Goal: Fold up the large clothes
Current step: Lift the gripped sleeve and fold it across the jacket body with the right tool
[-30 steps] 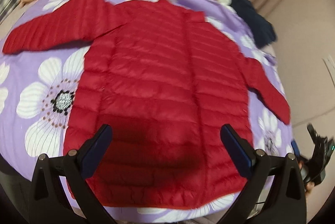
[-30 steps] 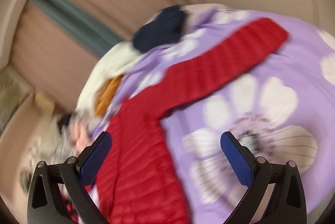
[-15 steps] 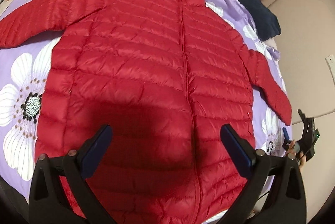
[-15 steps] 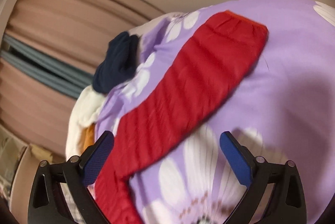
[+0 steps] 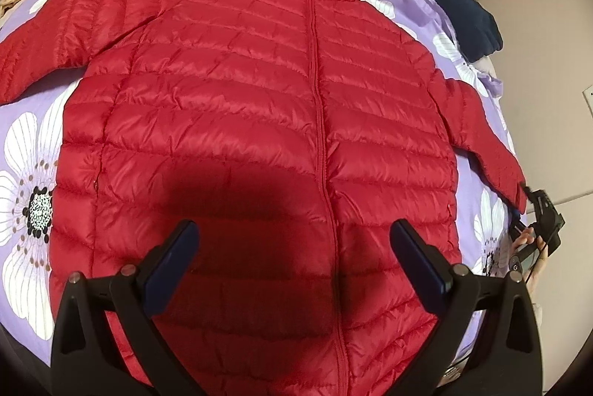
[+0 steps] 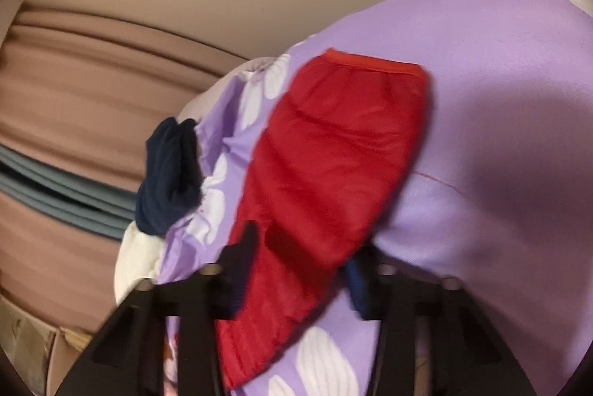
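A red down jacket (image 5: pixel 259 122) lies zipped and face up on a bed's lilac flowered bedspread (image 5: pixel 22 151), collar far, hem near, sleeves spread left and right. The left hand-held gripper (image 5: pixel 292 248) hovers released above the lower front, jaws wide apart and touching nothing. At the jacket's right edge, the right sleeve (image 6: pixel 333 173) runs outward and nearward; the right hand-held gripper (image 6: pixel 300 266) is closing around it below the cuff, a finger either side of the fabric. That arm is nearer for folding the sleeve inward across the body.
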